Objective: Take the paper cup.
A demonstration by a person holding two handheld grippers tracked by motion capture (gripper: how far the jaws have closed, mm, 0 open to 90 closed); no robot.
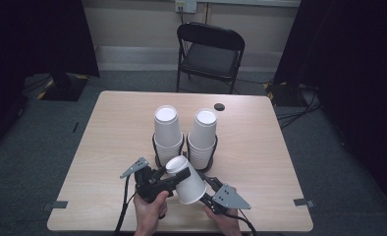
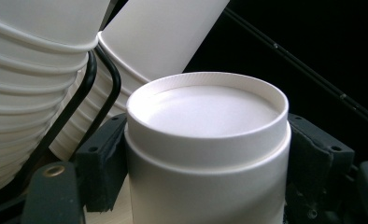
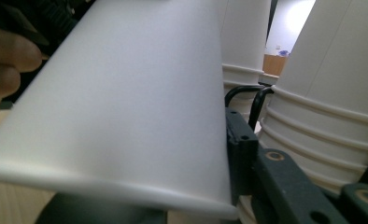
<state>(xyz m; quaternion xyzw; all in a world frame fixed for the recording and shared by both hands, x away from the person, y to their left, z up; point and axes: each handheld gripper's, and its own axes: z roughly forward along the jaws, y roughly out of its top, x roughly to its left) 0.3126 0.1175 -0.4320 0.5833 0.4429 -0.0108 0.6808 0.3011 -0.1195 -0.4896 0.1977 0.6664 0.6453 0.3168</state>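
A single white paper cup (image 1: pixel 186 179) is held on its side, tilted, above the table's front edge. My left gripper (image 1: pixel 176 171) is shut on its narrow closed end; in the left gripper view both black pads (image 2: pixel 102 158) press against the cup (image 2: pixel 205 140) just below its base. My right gripper (image 1: pixel 200 191) grips the wide open end. In the right gripper view the cup's wall (image 3: pixel 116 107) lies against the right pad (image 3: pixel 240 144) and hides the other jaw. Behind stand two stacks of upturned white cups (image 1: pixel 167 130) (image 1: pixel 204 132).
Each stack sits in a black wire holder (image 1: pixel 155 147) near the middle of the wooden table (image 1: pixel 118 128). A small black disc (image 1: pixel 219 106) lies at the far edge. A black folding chair (image 1: pixel 211 49) stands beyond the table. Fingers of a hand (image 3: pixel 4 60) show beside the cup.
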